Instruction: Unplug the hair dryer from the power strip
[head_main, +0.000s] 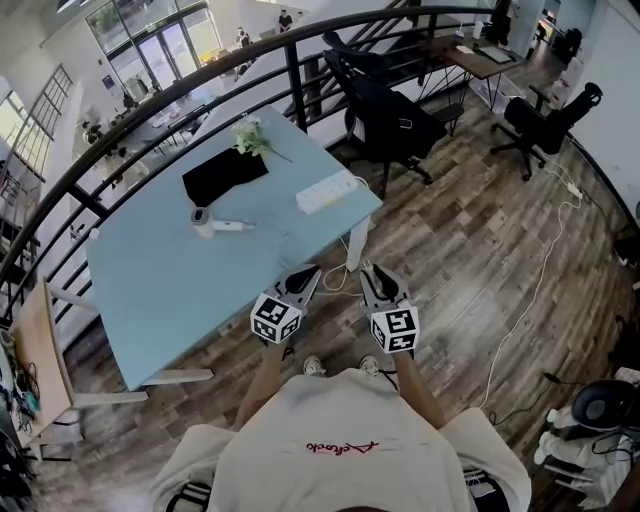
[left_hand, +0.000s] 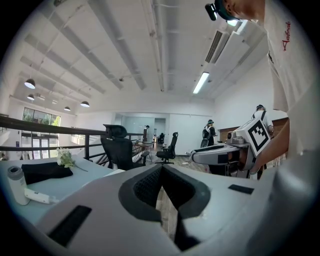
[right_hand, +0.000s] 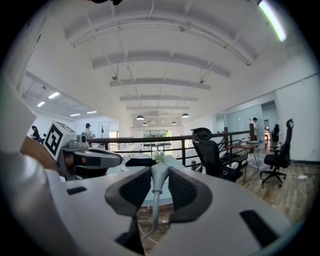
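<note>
The right gripper (head_main: 375, 272) clamps the hair dryer's grey plug (right_hand: 158, 176), low in the frame and well apart from the white power strip (head_main: 326, 191) at the table's (head_main: 150, 290) upper-right edge, so it appears already unplugged. The left gripper (head_main: 310, 272) is closed and empty. The hair dryer (head_main: 213, 222) lies mid-table.

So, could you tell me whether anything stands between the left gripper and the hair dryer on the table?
Nothing visible does. Only bare blue table lies between the left gripper and the hair dryer; the black cloth, flowers and power strip sit farther back, off that line.
</note>
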